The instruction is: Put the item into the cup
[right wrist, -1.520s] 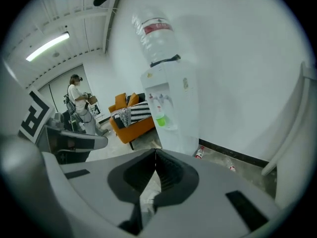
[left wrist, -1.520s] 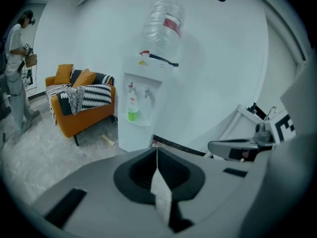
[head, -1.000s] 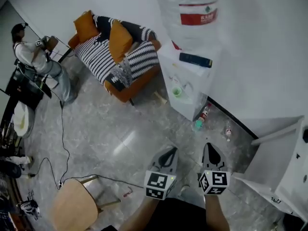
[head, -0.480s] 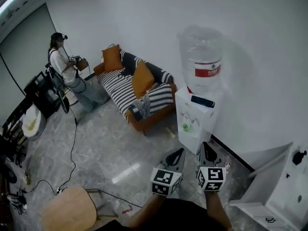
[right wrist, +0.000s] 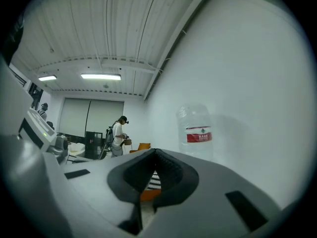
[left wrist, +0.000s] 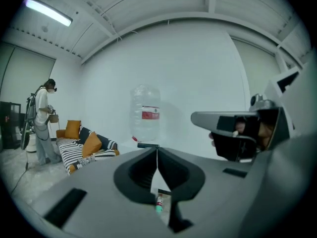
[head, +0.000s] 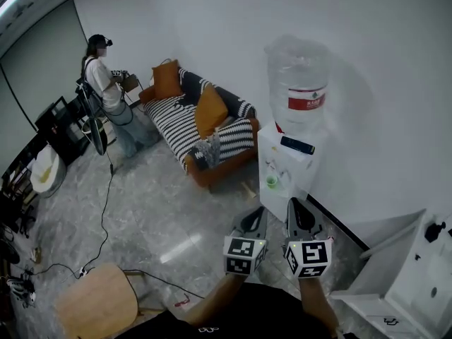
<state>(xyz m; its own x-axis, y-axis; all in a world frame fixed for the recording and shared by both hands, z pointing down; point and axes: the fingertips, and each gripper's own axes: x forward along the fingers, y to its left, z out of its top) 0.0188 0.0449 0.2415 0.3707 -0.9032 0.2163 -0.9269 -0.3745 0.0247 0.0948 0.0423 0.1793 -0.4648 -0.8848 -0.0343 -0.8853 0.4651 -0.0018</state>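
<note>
Person (head: 104,69) stood far off at 10 o'clock in the head view, beside a striped sofa (head: 201,129) with orange cushions. Both gripper views caught that figure too, small and unclear. Left gripper (head: 254,216) and right gripper (head: 294,206) hung side by side at 6 o'clock, pointing toward a white water dispenser (head: 300,168) at 12 o'clock from them. A small green cup (head: 271,182) sat in the dispenser's tap recess, seen only from the head; neither gripper view showed it. The left gripper view had its jaws pressed together with nothing between them. Below their tips it showed a little green-capped bottle (left wrist: 159,203) on the floor, which the head view did not show. The right gripper view likewise showed jaws closed tip to tip and empty, with sofa stripes peeking beneath. Which thing was the item could not be told. A white cabinet (head: 417,274) was cut off at 4 o'clock.
</note>
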